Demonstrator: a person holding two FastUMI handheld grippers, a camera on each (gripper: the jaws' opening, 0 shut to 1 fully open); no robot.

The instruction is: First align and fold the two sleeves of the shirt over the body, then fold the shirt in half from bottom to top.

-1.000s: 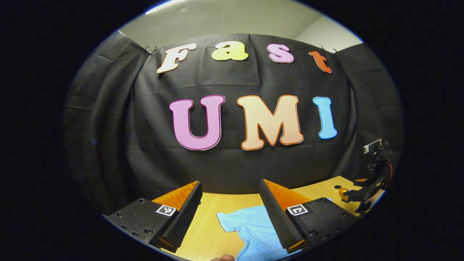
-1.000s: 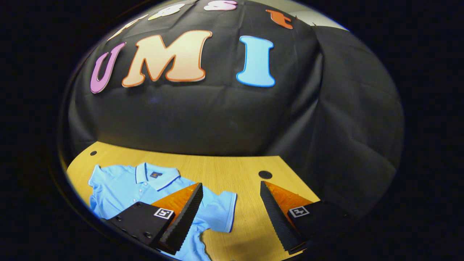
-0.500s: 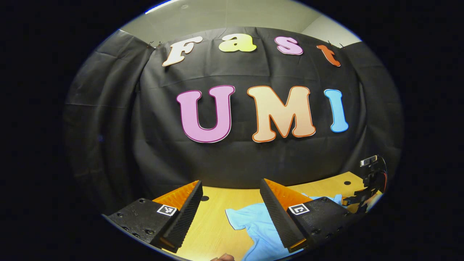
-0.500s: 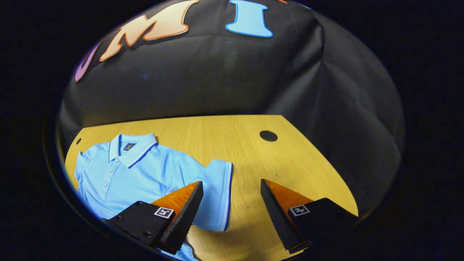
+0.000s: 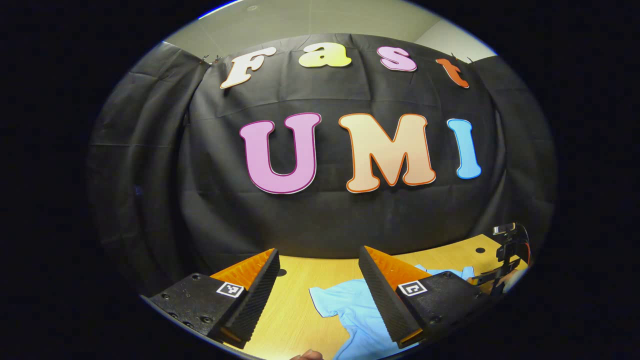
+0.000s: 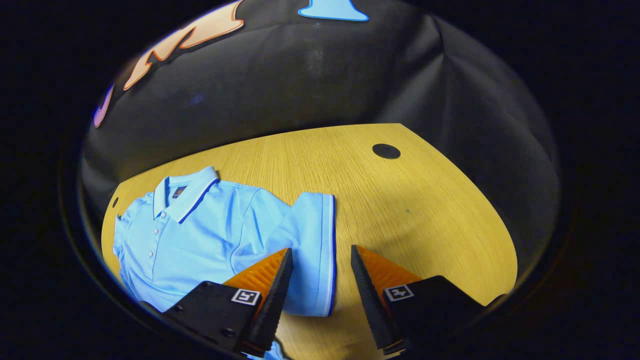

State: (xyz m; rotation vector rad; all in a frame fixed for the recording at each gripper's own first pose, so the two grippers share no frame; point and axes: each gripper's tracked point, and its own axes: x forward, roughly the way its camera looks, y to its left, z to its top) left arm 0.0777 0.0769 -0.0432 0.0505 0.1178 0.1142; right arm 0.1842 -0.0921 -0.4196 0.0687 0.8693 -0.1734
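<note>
The shirt [image 6: 200, 235] lies flat on the desk [image 6: 410, 210] at lower left. The right gripper [image 6: 317, 295] straddles the sleeve [image 6: 315, 250], fingers apart; next it must pinch the cuff. The left gripper [image 5: 320, 295] is likewise spread.

Both views are dim, with strong fisheye bending toward the edges. In the right gripper view, soft shadow lies on the surface [image 6: 410, 200] at lower centre. Focus is fairly sharp; the left rim looks smeared.

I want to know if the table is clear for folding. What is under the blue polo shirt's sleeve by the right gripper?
Only the wooden table shows around the sleeve. The cloth lies flat, and anything beneath it is covered. The open right gripper frames its cuff.
</note>
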